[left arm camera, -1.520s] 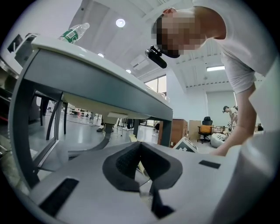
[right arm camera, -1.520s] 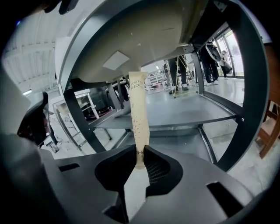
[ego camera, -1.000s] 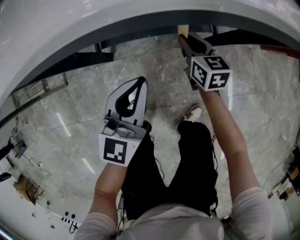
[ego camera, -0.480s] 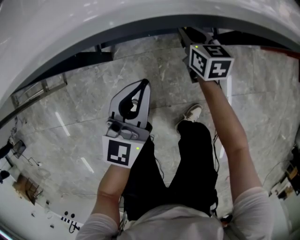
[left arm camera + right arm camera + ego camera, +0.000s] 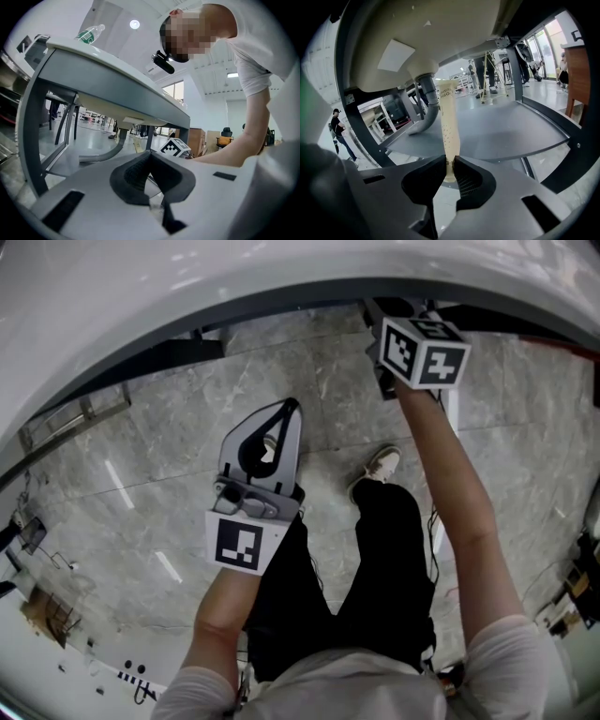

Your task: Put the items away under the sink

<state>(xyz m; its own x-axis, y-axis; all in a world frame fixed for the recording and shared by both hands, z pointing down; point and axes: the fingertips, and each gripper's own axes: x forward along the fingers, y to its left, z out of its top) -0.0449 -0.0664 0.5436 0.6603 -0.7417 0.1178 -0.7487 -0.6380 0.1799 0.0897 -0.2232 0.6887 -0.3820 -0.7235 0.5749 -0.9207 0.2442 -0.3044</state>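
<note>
Right gripper view: your right gripper [image 5: 451, 162] pinches the cream tube [image 5: 449, 119] by its flat crimped tail. It's likely light and soft, so grip gently. Your left gripper [image 5: 150, 157] is closed, empty.

Open test hall: freestanding sink stand [image 5: 112, 89], polished stone floor [image 5: 169, 484].

A flat grey shelf [image 5: 501, 131] sits under the cream sink basin [image 5: 440, 42]; a grey corrugated drain hose [image 5: 423, 121] seems to rest on its left end. A white shoe [image 5: 380, 467] stands on the grey marbled floor [image 5: 159, 465].
</note>
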